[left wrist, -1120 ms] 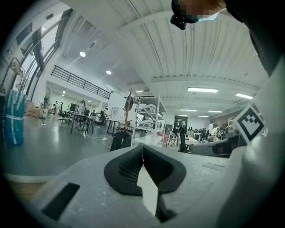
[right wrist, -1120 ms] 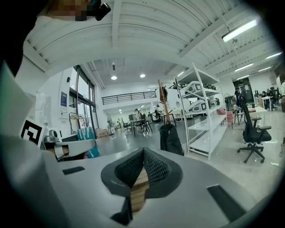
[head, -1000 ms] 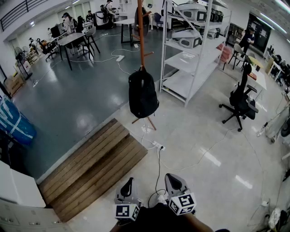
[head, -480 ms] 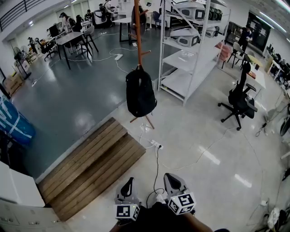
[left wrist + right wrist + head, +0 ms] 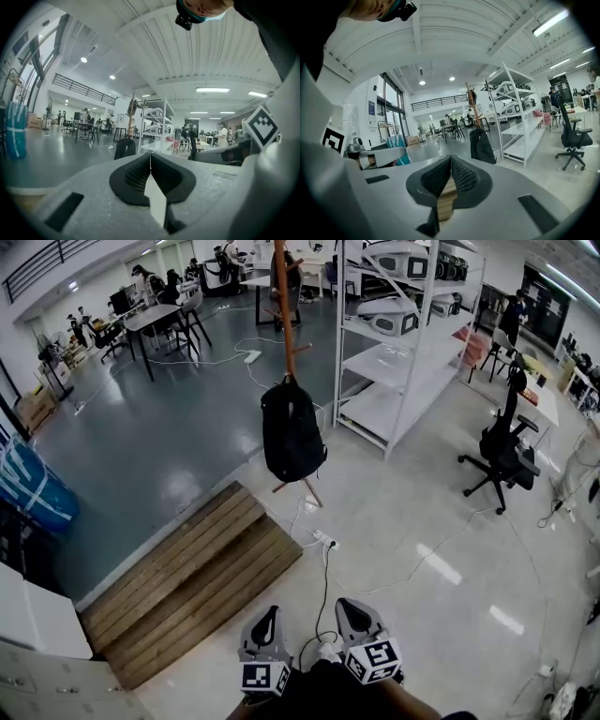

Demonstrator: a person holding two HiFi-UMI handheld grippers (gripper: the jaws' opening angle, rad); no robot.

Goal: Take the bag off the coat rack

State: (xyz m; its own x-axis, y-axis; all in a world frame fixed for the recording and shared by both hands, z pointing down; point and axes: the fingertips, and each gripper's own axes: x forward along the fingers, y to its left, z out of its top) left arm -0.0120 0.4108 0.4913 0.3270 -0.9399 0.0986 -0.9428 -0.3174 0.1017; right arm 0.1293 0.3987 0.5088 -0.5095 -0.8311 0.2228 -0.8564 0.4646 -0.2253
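A black backpack (image 5: 292,432) hangs from a peg of a tall wooden coat rack (image 5: 282,310) out on the floor ahead. It shows small in the left gripper view (image 5: 125,148) and in the right gripper view (image 5: 482,146). My left gripper (image 5: 266,622) and right gripper (image 5: 350,614) are held close to my body at the bottom of the head view, a few metres short of the rack. Both are shut, the pads together with nothing between them, in the left gripper view (image 5: 150,157) and the right gripper view (image 5: 451,160).
A low wooden platform (image 5: 183,579) lies left of my path. A cable and power strip (image 5: 325,542) trail across the floor towards the rack's feet. White metal shelving (image 5: 403,343) stands right of the rack, with a black office chair (image 5: 506,446) further right. Desks and people fill the far end.
The rack, backpack and platform have shifted slightly in the head view as I edge forward. Both grippers stay shut and low.
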